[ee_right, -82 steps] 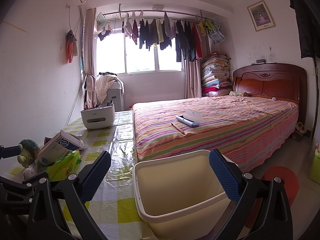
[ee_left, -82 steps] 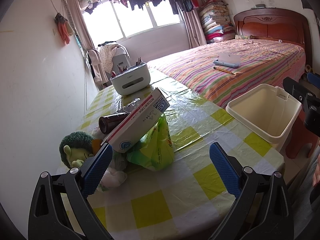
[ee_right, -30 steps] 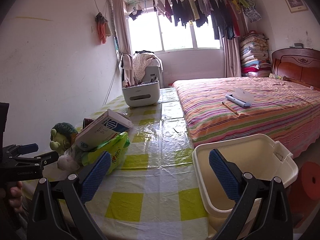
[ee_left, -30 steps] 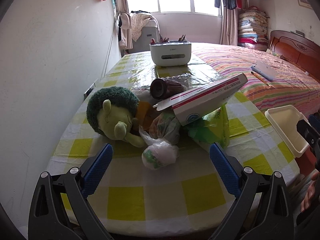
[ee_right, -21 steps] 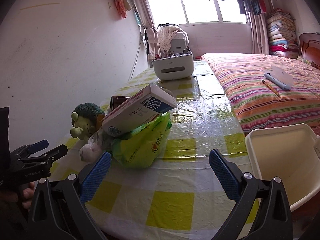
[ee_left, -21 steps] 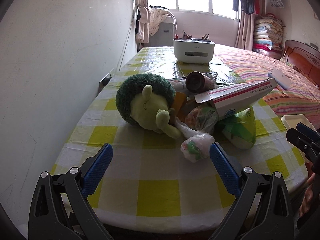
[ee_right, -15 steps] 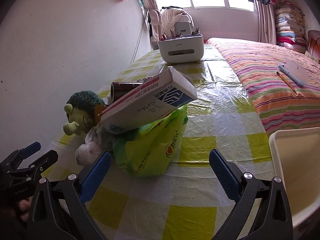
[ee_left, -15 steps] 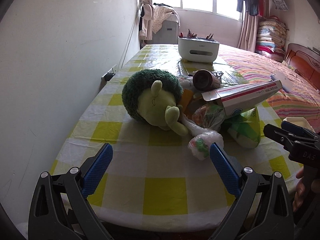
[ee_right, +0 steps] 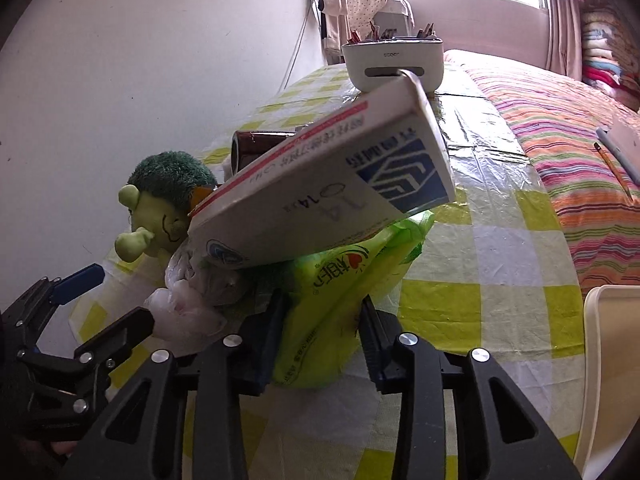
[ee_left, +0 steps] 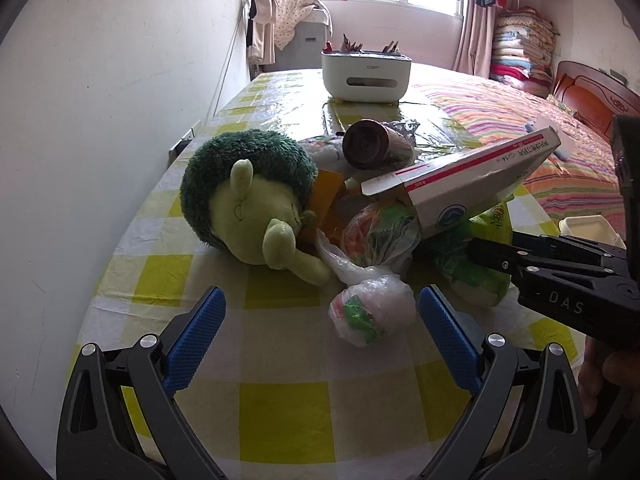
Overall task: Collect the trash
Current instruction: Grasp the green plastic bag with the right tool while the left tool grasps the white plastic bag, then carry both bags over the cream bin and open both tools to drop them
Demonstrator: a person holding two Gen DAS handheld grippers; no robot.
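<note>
A pile of trash lies on the yellow-checked table [ee_left: 280,412]. A green plastic bag [ee_right: 340,272] sits under a tilted white carton [ee_right: 328,196], and my right gripper [ee_right: 320,304] is closing with its pads pressing that bag's near end. In the left wrist view the right gripper [ee_left: 492,256] reaches into the green bag [ee_left: 480,280] from the right. My left gripper [ee_left: 320,320] stands open, with a small knotted white bag [ee_left: 370,310] just ahead of its right finger. A clear bag of scraps [ee_left: 380,232] and a brown cup [ee_left: 368,148] lie behind.
A green plush toy [ee_left: 248,204] lies against the pile on the left. A white organiser box [ee_left: 366,76] stands at the table's far end. A cream bin [ee_right: 608,360] stands off the table's right edge, beside the striped bed [ee_left: 520,120]. A wall runs along the left.
My right gripper swung left from the bin to the pile and closed from wide open onto the green bag. The left gripper drifted closer to the small white bag.
</note>
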